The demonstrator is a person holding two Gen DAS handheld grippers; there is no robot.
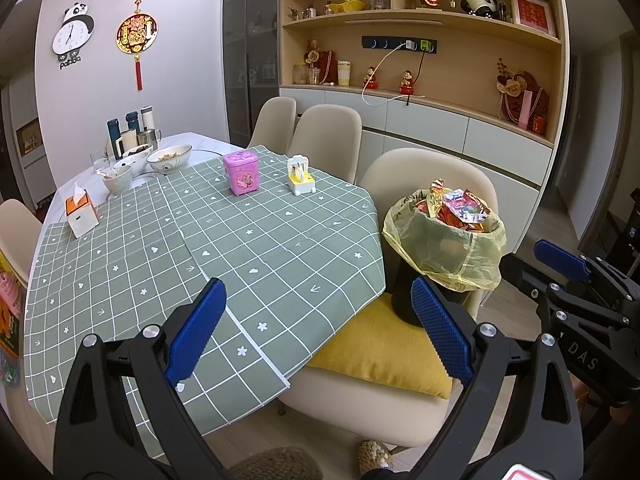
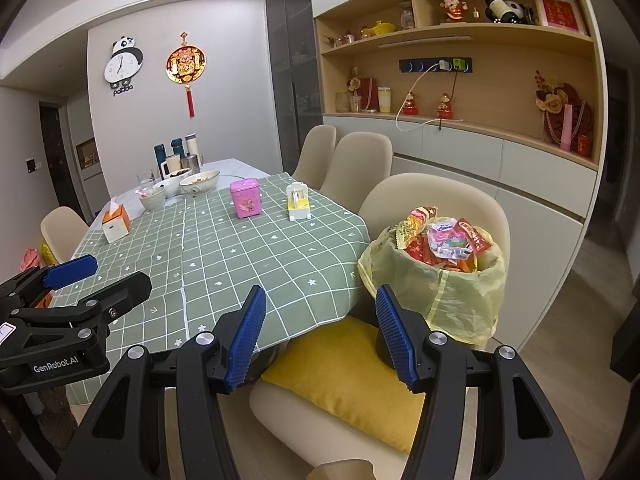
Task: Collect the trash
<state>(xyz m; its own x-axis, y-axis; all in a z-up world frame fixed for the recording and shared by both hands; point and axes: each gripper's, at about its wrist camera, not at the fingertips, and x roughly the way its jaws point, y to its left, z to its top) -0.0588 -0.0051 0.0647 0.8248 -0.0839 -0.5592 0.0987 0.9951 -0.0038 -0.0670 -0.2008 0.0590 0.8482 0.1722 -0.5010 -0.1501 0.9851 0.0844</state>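
Overfull trash bin (image 2: 440, 280) on chair cushion (image 2: 340, 372) — both grippers' jaws empty, apart.

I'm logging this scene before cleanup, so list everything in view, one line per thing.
trash bin: 1, dark with yellow liner, heaped with wrappers, on the cushion beside the table
cushion: 1, yellow, on the near chair's seat
chairs: at least 4, beige, around the table
tablecloth: 1, green with white grid, over the table's near part
pink tin: 1, on the cloth
small holder: 1, white and yellow, right of the tin
tissue box: 1, orange and white, left edge of the cloth
bowls: about 3, pale, far end
bottles and cups: several, far end
panda clock: 1, wall
left gripper: open, blue fingers
right gripper: open, blue fingers
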